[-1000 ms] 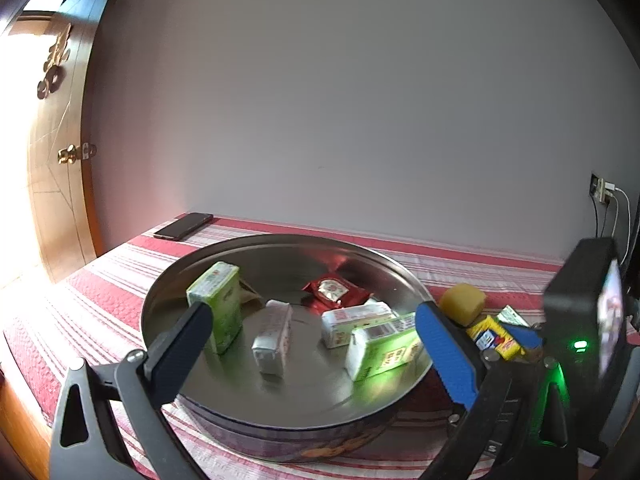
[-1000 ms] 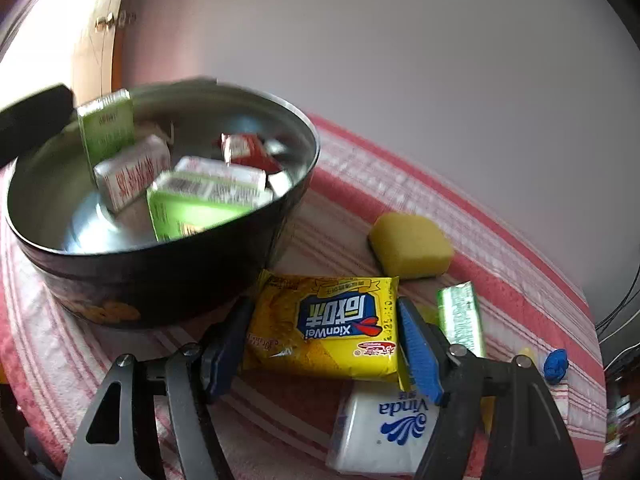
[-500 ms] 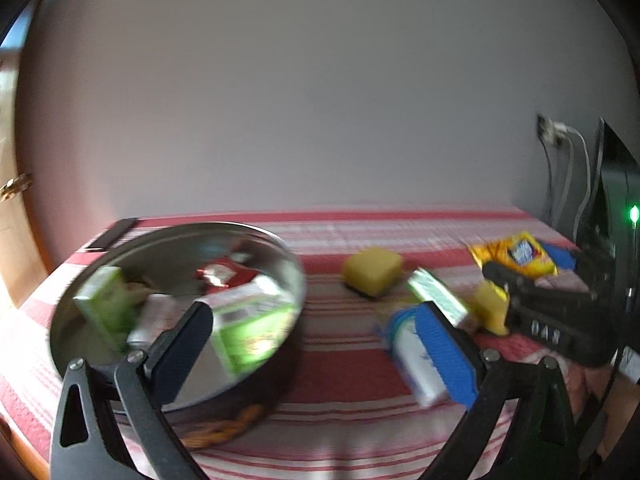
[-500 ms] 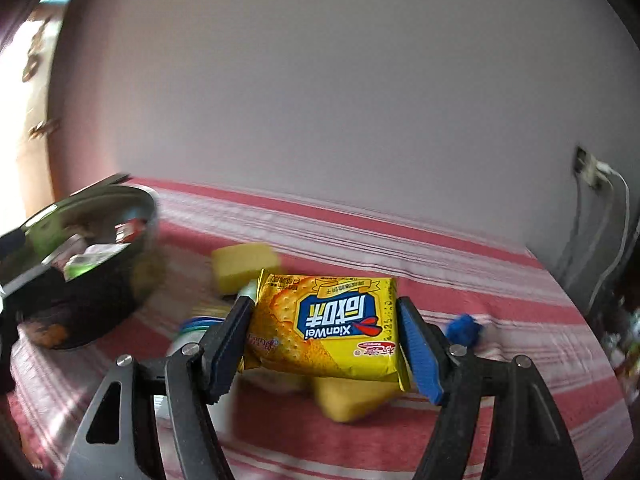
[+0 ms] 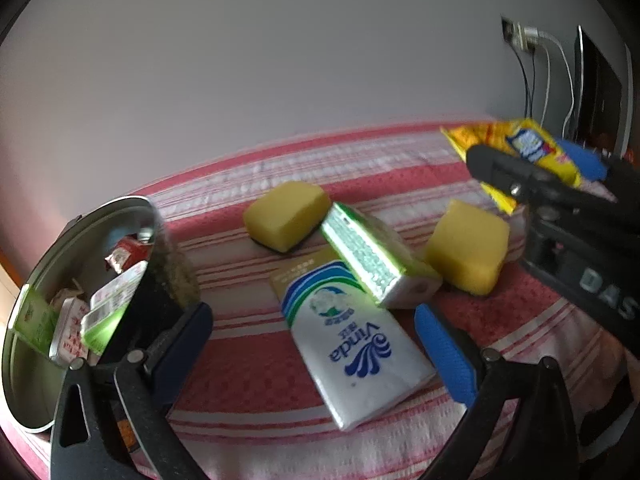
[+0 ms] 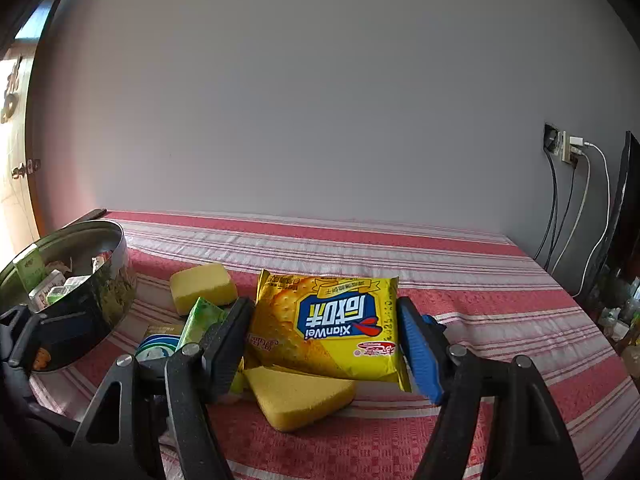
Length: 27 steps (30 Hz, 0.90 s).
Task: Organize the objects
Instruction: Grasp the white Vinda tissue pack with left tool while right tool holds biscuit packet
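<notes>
My right gripper (image 6: 326, 332) is shut on a yellow cracker packet (image 6: 332, 324) and holds it above the striped cloth; the packet (image 5: 528, 148) also shows at the right of the left wrist view. My left gripper (image 5: 312, 320) is open over a white Vinda tissue pack (image 5: 352, 344), its pads clear of the pack. A green box (image 5: 372, 256) leans on that pack, between two yellow sponges (image 5: 286, 214) (image 5: 466, 246). At the left a round metal tin (image 5: 168, 276) holds several small cartons and a red sachet.
The red and white striped cloth (image 6: 440, 248) runs back to a grey wall. A wall socket with cables (image 6: 568, 152) and a dark screen (image 6: 624, 208) stand at the right. There is a wooden door (image 6: 16, 184) at the far left, and a small blue thing (image 6: 432, 322) behind my right finger.
The left gripper swung right and down, from over the tin to over the tissue pack. The right gripper lifted the cracker packet away from the tin, then held nearly still.
</notes>
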Each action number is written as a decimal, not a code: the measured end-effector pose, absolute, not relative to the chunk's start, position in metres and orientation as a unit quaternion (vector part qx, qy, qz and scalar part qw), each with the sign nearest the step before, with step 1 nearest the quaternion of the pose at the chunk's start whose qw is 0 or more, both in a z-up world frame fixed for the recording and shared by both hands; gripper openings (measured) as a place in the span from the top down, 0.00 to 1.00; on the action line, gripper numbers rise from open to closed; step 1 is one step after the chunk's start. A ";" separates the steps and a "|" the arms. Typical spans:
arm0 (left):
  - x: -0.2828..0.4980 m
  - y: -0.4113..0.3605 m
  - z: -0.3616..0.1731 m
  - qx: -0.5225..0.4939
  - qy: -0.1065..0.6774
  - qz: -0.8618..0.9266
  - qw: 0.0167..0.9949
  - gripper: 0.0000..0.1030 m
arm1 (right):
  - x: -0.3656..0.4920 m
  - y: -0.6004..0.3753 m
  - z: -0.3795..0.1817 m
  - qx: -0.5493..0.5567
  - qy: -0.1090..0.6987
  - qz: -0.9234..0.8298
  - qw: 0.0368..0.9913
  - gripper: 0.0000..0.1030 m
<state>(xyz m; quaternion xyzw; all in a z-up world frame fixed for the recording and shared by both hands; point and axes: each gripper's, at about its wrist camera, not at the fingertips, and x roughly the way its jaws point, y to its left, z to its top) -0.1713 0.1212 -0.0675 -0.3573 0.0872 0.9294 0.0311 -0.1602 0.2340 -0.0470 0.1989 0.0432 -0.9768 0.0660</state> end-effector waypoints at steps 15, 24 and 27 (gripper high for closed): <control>-0.171 0.111 -0.071 -0.392 0.055 0.917 0.052 0.49 | -0.162 0.246 -0.049 0.200 0.025 -0.977 0.076 0.29; -0.143 0.115 -0.056 -0.327 0.067 0.942 0.040 0.49 | -0.156 0.247 -0.046 0.182 0.026 -0.980 0.072 0.29; -0.137 0.106 -0.052 -0.315 0.047 0.947 0.041 0.49 | -0.155 0.247 -0.046 0.179 0.026 -0.981 0.072 0.29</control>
